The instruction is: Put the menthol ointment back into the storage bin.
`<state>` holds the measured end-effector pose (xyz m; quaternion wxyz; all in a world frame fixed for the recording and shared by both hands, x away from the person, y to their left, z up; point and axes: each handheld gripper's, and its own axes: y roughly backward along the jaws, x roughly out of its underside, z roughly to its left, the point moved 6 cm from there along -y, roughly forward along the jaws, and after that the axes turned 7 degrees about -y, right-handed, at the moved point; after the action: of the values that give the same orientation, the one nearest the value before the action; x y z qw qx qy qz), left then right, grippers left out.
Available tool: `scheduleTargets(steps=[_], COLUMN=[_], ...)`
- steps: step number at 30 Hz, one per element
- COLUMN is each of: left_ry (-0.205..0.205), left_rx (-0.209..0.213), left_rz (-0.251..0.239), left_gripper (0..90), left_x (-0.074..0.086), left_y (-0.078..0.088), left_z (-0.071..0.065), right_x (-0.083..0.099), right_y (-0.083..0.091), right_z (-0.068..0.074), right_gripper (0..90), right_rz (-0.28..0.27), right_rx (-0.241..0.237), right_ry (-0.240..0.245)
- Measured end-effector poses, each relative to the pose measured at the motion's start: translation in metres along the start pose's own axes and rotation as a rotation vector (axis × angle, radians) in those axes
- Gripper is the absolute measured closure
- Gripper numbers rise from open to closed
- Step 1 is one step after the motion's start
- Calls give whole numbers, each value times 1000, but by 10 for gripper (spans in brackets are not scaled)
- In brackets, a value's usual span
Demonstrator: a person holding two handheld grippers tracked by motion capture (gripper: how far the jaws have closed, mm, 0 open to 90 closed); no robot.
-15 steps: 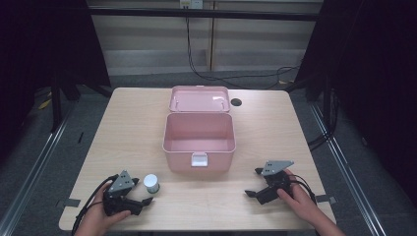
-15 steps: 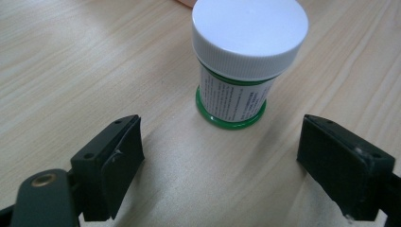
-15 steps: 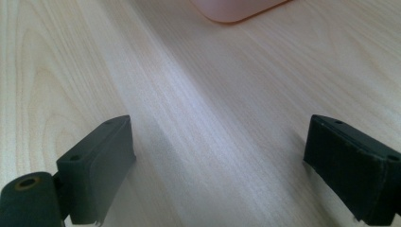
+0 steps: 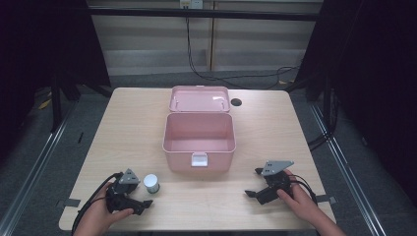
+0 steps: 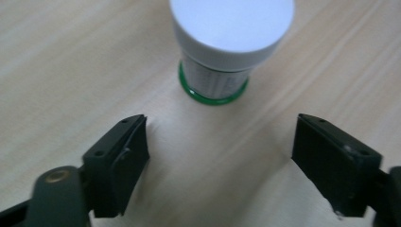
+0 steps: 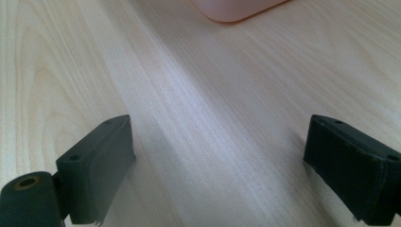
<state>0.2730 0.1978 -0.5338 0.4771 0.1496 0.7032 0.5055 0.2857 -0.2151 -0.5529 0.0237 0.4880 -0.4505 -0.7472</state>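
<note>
A small bottle [image 4: 151, 183] with a white cap and a green rim at its base stands upright on the wooden table, left of the box's front. My left gripper [image 4: 143, 193] lies just to its left, open. In the left gripper view the bottle [image 5: 227, 47] stands just beyond the open left gripper [image 5: 220, 161], between the lines of its jaws but untouched. A pink box [image 4: 216, 160] sits open in the table's middle, its lid [image 4: 199, 98] laid back and its inside empty. My right gripper [image 4: 253, 183] rests open on the table at the front right; the right gripper view has this gripper [image 6: 217, 165] with bare wood between its jaws.
A corner of the pink box [image 6: 236, 9] shows at the top of the right gripper view. A round cable hole [image 4: 236, 102] sits in the table right of the lid. Cables trail from both grippers over the front edge. Dark floor and rails surround the table.
</note>
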Motion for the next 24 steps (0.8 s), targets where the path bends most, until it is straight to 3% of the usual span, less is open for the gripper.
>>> scheduleTargets(steps=[2, 3, 5, 7, 11, 13, 16, 24], left_ry=[37, 37, 43, 52, 78, 69, 93, 96], left_rx=[25, 25, 40, 49, 59, 70, 78, 96], left_rz=[63, 63, 131, 156, 176, 212, 229, 284], left_gripper=[222, 222, 228, 239, 246, 262, 280, 305], left_x=[-5, -5, -11, -15, -29, -35, -41, -48], left_y=[1, 1, 2, 4, 8, 11, 13, 13], left_z=[0, 0, 0, 1, 3, 5, 5, 7], right_x=[0, 0, 0, 0, 0, 0, 0, 0], right_y=[0, 0, 0, 0, 0, 0, 0, 0], right_z=[0, 0, 0, 0, 0, 0, 0, 0], right_gripper=[86, 86, 86, 86, 86, 86, 86, 86], right_rz=[0, 0, 0, 0, -1, -1, -1, -1], right_rx=[0, 0, 0, 0, 1, 1, 1, 1], right_ry=[0, 0, 0, 0, 2, 2, 2, 2])
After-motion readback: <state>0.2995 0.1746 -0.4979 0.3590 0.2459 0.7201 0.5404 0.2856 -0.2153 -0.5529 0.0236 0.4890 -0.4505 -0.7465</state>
